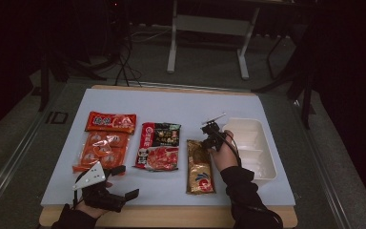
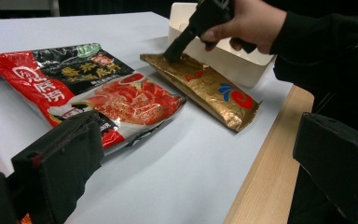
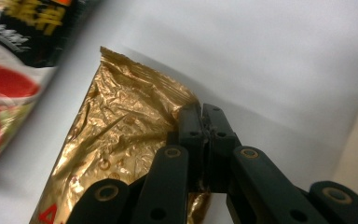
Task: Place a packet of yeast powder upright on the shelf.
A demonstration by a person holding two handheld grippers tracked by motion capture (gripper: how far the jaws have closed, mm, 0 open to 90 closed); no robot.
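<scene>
The desk [image 1: 181, 102] carries a white sheet over its wooden top, with the bare wood edge showing along the near side. At the right end of the sheet sits a white tray [image 1: 262, 143] with compartments, long side running away from the person.

Left of the tray lie four food packs. The red-and-black pack [image 1: 158, 145] lies flat at the middle. At the far left, an orange pack [image 1: 102, 150] lies with a smaller red pack [image 1: 111, 121] just beyond it, their edges touching or nearly so. The gold pack [image 1: 200, 167] lies between the red-and-black pack and the tray, near both, its blue-and-red mark toward the person.

The right gripper [image 1: 213, 136] is down at the far end of the gold pack, beside the tray's near-left wall. In the right gripper view its jaws are pressed together right at the pack's crinkled far edge; whether foil is caught between them I cannot tell. The left gripper view shows one jaw tip resting on that end of the pack.

The left gripper [image 1: 124, 181] is near the desk's front-left edge, just in front of the orange pack, its jaws spread wide and holding nothing.
</scene>
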